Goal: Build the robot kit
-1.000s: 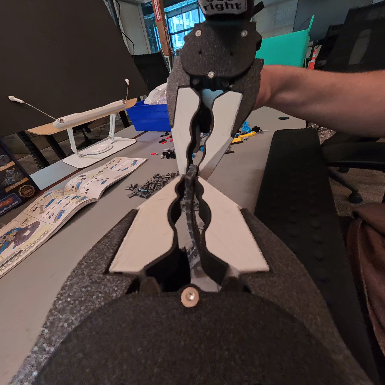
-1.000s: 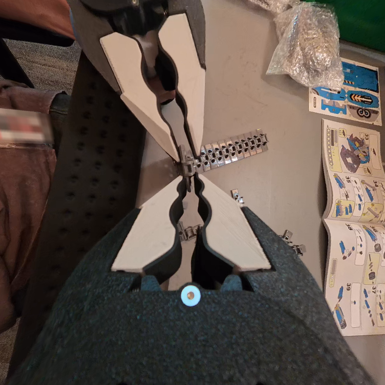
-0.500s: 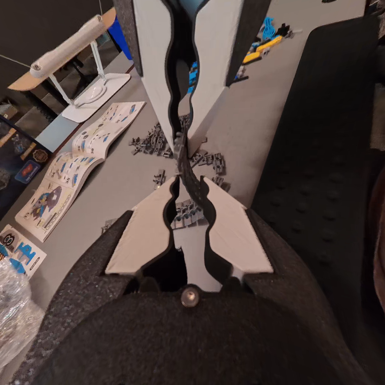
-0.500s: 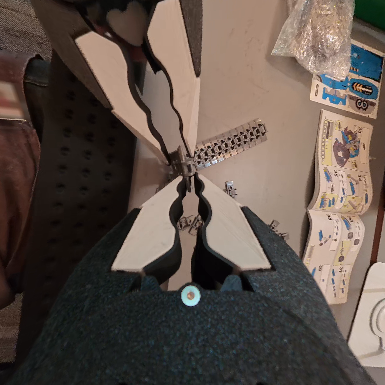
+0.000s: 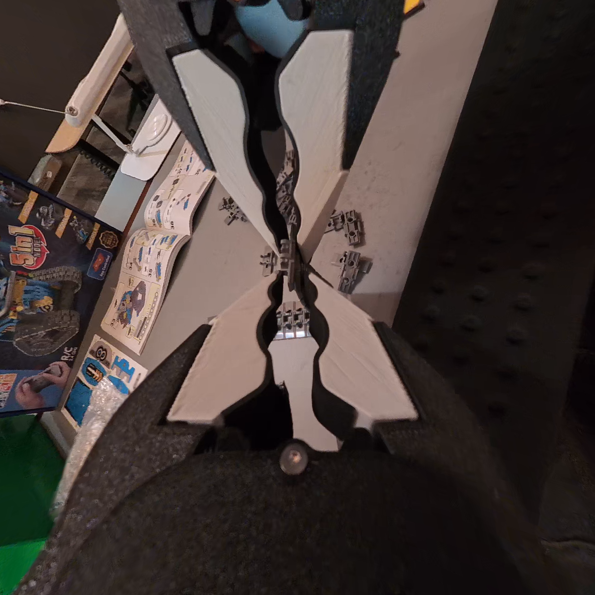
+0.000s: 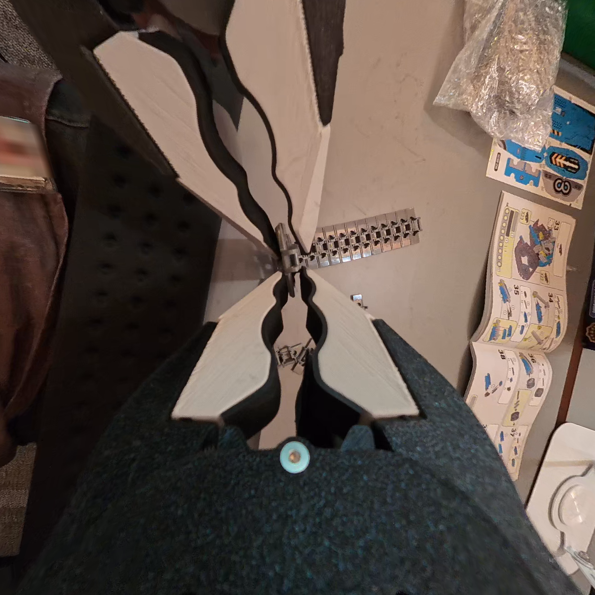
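Note:
A grey toy track chain [image 6: 363,240] hangs over the grey table [image 6: 402,135], and its free end reaches out to the right. My left gripper [image 5: 291,279] is shut on the chain, which shows edge-on between its tips [image 5: 290,273]. My right gripper [image 6: 291,280] is shut on a single grey track link [image 6: 289,256] at the chain's near end. The two grippers meet tip to tip. In the left wrist view the right gripper [image 5: 288,248] comes down from above. In the right wrist view the left gripper [image 6: 283,240] comes down from above.
Loose grey links [image 5: 349,225] lie on the table under the grippers. An open instruction booklet [image 6: 528,289], a sticker sheet [image 6: 547,167], a bubble-wrap bag [image 6: 508,64] and a white lamp base [image 6: 566,483] lie to one side. A toy box [image 5: 42,289] stands beyond. A black dimpled mat [image 6: 128,257] runs along the table's edge.
Both grippers have tilted from level to looking down at the table and have drawn closer together. They stay shut, tip to tip, on the chain and the link.

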